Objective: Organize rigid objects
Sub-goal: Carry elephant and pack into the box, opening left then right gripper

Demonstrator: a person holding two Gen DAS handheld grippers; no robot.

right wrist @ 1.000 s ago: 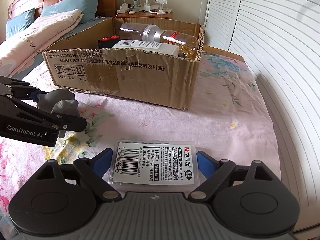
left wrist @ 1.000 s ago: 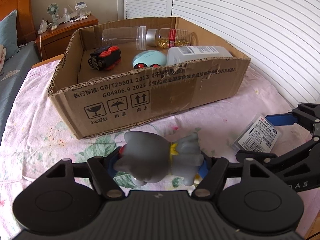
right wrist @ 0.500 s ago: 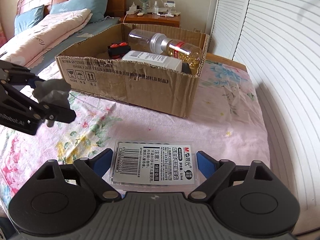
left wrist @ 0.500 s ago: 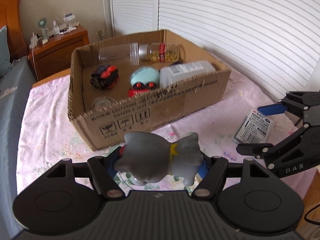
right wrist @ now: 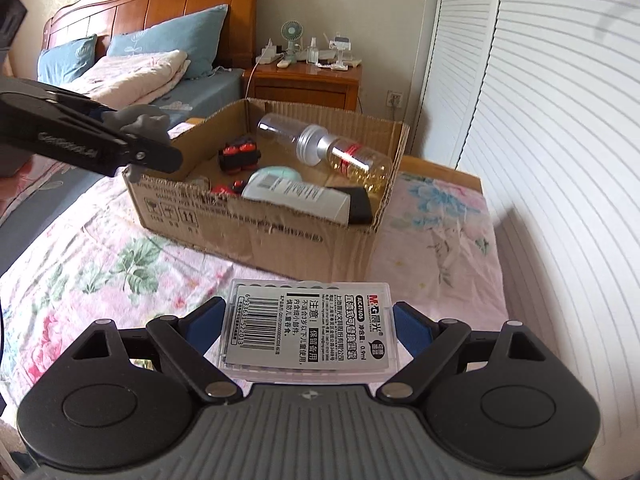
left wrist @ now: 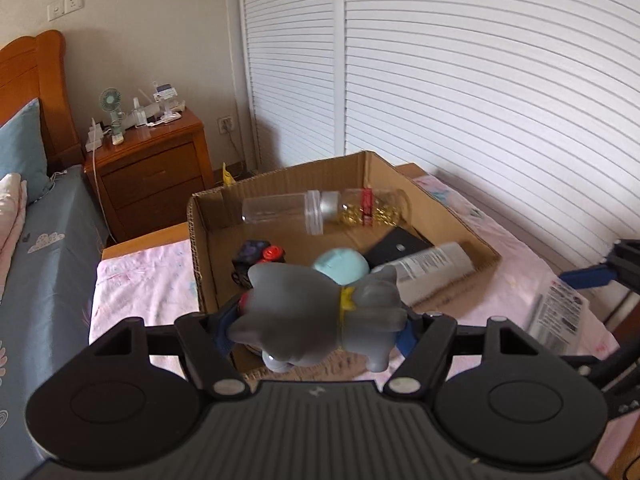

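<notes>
Your left tool (left wrist: pixel 316 322) is clamped across the grey rubbery elephant toy (left wrist: pixel 320 314); looks light and squishy, so mid-body works; right tool (right wrist: pixel 306 330) pinches the clear, slick plastic refill case (right wrist: pixel 308 334) by its edges.

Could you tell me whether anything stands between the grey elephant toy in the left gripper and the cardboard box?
Nothing visible does. The left gripper holds the elephant toy in the air at the near wall of the open-topped cardboard box. Bare floor shows at the box's left end, beside the black toy car.
</notes>
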